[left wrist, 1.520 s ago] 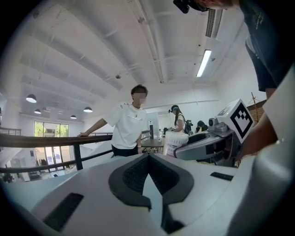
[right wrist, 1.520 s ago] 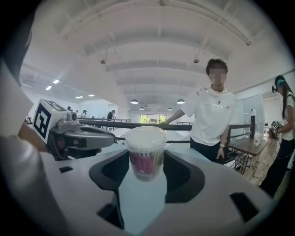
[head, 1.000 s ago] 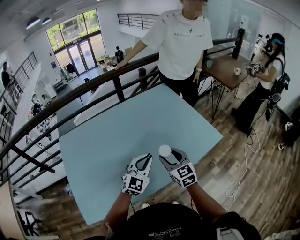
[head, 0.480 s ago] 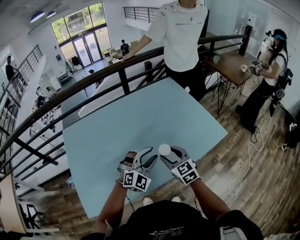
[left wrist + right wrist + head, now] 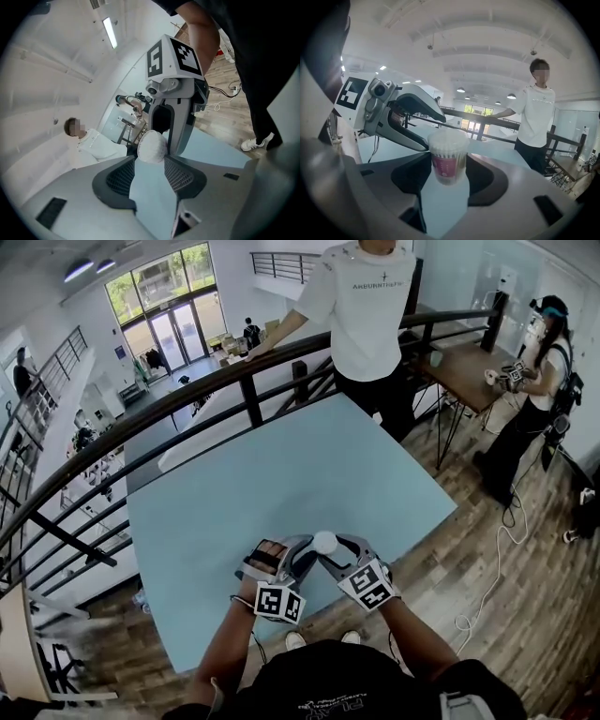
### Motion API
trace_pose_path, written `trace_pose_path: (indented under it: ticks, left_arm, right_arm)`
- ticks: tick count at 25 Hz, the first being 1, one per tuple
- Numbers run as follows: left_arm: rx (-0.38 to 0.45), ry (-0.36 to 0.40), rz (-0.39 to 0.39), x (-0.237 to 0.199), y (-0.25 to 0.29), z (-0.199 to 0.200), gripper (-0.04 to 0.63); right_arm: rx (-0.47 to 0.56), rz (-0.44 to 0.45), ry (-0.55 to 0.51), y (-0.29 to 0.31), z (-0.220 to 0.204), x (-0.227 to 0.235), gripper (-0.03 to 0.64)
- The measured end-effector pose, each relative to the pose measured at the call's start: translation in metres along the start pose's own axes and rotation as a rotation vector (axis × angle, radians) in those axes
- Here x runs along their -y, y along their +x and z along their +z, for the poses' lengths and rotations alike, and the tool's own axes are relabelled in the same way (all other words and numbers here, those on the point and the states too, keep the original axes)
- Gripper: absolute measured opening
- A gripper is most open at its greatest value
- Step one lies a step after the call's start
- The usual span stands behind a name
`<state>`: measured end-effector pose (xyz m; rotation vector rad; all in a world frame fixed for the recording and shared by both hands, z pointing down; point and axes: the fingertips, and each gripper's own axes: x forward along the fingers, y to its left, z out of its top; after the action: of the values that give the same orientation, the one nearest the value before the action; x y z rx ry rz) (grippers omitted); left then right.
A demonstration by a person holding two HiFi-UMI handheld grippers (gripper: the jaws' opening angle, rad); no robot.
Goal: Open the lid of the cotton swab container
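I count two grippers, one cotton swab container [image 5: 325, 542] | left gripper [image 5: 150, 160]: fingers just opened wide, loose around the lid | container: upright, long axis vertical, lid up, over worktop [image 5: 281, 474] near its front edge | right gripper [image 5: 448, 162]: fingers clamp its body.

Pale blue table [image 5: 281, 479], wooden floor [image 5: 502, 563]

Head view: camera above and behind my claws, facing steeply down, farthest off; left gripper [image 5: 287, 559] and right gripper [image 5: 330, 549] sit low in frame.
Left gripper view: rides my left claw, looks along its jaws, close.
Right gripper view: likewise on my right claw.
Shared by all three: cotton swab container [image 5: 325, 542] at the claw tips, table [image 5: 281, 465] beneath.
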<state>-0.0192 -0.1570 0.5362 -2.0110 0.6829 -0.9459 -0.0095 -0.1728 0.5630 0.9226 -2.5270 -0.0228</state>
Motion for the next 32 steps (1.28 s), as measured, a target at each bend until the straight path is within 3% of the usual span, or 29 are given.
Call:
trace_pose_path:
  ticks: [10, 32]
  left_arm:
    - [-0.049, 0.185, -0.029, 0.015, 0.005, 0.0, 0.196]
    - [-0.043, 0.173, -0.076, 0.014, 0.001, -0.003, 0.135]
  right_arm:
    - [-0.049, -0.03, -0.168, 0.004, -0.003, -0.005, 0.239]
    - [-0.027, -0.035, -0.246, 0.003, 0.004, -0.007, 0.227]
